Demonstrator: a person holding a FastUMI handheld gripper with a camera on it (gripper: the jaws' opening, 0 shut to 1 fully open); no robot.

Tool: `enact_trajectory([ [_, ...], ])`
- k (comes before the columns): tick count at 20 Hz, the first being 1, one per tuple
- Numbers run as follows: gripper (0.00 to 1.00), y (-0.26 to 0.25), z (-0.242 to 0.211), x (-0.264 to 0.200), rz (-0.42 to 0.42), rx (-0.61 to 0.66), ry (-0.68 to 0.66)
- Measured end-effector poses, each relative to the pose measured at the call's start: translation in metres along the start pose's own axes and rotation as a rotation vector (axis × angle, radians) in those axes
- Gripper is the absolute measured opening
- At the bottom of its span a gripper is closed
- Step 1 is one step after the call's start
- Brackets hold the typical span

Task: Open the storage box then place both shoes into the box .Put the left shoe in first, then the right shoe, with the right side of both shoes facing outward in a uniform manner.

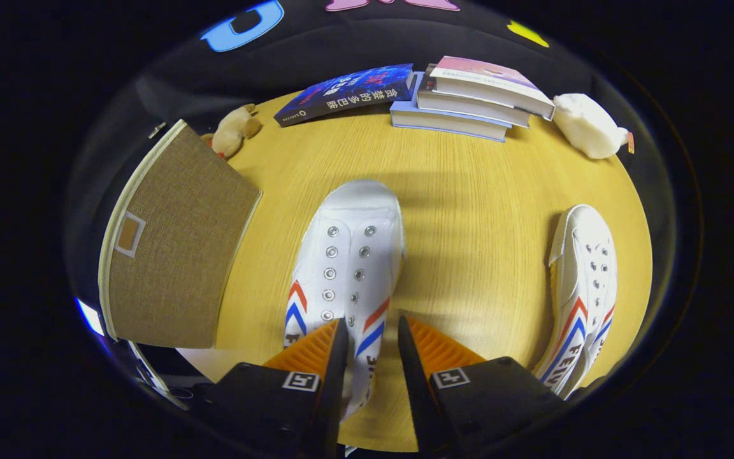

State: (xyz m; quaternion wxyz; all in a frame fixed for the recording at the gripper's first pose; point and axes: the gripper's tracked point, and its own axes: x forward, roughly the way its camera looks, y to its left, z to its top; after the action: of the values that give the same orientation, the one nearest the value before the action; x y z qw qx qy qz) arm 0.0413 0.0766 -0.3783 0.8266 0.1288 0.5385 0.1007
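Gripper (pixel 370 328) fingers apart, straddling side wall of near white sneaker (pixel 348 255), not clamped yet. Fabric storage box (pixel 169 255) just left. Imo close firmly on wall, keep shoe level, 2nd sneaker (pixel 580 280) waits right.

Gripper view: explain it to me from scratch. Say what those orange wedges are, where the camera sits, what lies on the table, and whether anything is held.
The camera rides on a hand-held gripper and looks forward along its two fingers, the orange wedges at the bottom. A person carries the tool; there is no robot arm.

Below is a round wooden table. A white canvas shoe lies just ahead, its rear part between the fingers. They straddle it with gaps showing, so nothing is gripped yet. A second white shoe lies to the right. The brown fabric storage box stands to the left. Beyond are a dark blue book, a stack of books, a tan plush toy and a white plush toy.
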Motion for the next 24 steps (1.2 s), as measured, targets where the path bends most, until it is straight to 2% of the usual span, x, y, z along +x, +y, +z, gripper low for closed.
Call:
enact_trajectory([
  [1,0.34,-0.001,0.000,0.000,-0.006,0.023,-0.006],
  [4,0.22,-0.003,0.001,-0.003,-0.002,0.095,-0.009],
  [6,0.10,-0.004,0.002,-0.002,-0.007,0.166,-0.014],
  [7,0.08,-0.004,0.002,-0.002,-0.006,0.181,-0.013],
  [11,0.07,0.007,0.001,-0.014,0.008,0.279,-0.031],
  [15,0.07,0.024,0.017,-0.048,0.019,0.340,-0.100],
  [20,0.07,0.050,0.054,-0.115,0.020,0.306,-0.216],
  [24,0.07,0.093,0.083,-0.152,0.057,0.284,-0.282],
])
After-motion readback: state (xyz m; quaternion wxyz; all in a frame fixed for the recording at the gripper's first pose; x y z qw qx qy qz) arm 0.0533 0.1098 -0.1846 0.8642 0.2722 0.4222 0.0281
